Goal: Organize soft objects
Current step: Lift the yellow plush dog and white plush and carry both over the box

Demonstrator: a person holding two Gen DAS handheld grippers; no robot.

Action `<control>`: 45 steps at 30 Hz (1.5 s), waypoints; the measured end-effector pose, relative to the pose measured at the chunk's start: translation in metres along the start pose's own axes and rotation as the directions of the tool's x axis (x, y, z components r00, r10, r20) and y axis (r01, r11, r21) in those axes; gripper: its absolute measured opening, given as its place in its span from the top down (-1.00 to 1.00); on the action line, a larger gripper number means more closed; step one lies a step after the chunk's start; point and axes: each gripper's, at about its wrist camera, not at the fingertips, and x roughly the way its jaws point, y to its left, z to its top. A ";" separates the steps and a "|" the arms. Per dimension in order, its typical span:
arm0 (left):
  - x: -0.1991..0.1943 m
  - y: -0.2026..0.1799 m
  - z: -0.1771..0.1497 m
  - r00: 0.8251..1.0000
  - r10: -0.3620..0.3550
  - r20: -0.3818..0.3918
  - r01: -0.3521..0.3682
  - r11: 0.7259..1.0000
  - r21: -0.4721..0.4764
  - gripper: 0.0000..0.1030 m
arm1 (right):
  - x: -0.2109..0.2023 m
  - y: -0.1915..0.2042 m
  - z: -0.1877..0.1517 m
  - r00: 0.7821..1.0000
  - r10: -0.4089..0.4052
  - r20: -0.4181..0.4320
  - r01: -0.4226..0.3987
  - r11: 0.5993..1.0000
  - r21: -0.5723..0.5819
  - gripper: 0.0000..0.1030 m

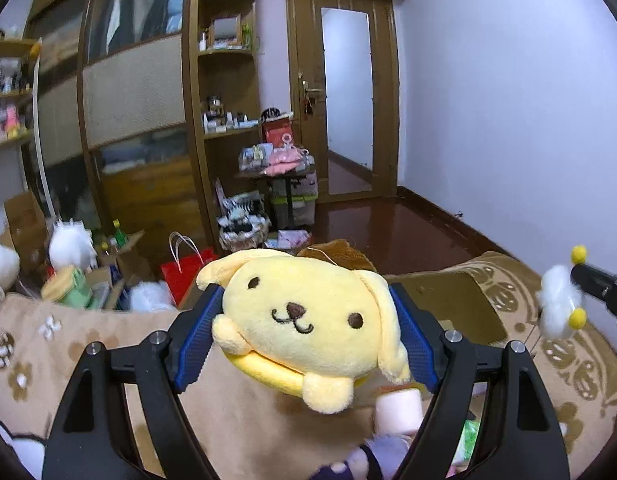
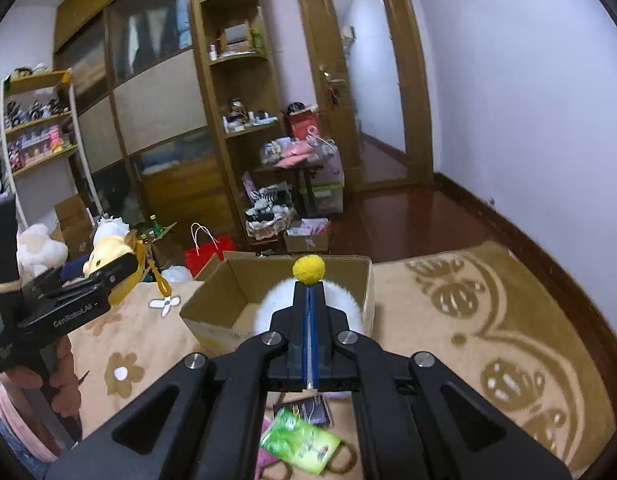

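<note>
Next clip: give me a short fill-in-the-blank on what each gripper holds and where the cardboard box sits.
1. The left gripper clamps a plush dog face coloured ____ between its blue fingers.
2. The right gripper is shut on a fluffy white toy with pompoms coloured ____.
3. The open brown cardboard box sits on a beige patterned ____.

Missing words: yellow; yellow; carpet
</note>
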 end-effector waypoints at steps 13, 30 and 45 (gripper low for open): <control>0.049 -0.018 0.012 1.000 -0.018 -0.020 0.018 1.000 0.012 -0.57 | 0.041 0.023 0.048 0.997 0.050 0.063 -0.043 0.993 -0.107 0.96; 0.124 -0.038 -0.022 0.974 -0.112 -0.195 0.119 0.993 0.022 -0.58 | 0.123 -0.006 -0.015 0.992 0.017 -0.129 -0.023 0.998 -0.051 0.96; 0.150 -0.050 -0.044 0.945 -0.133 -0.299 0.155 0.986 0.053 -0.60 | 0.135 -0.006 -0.032 0.983 0.007 -0.182 -0.016 0.999 -0.046 0.95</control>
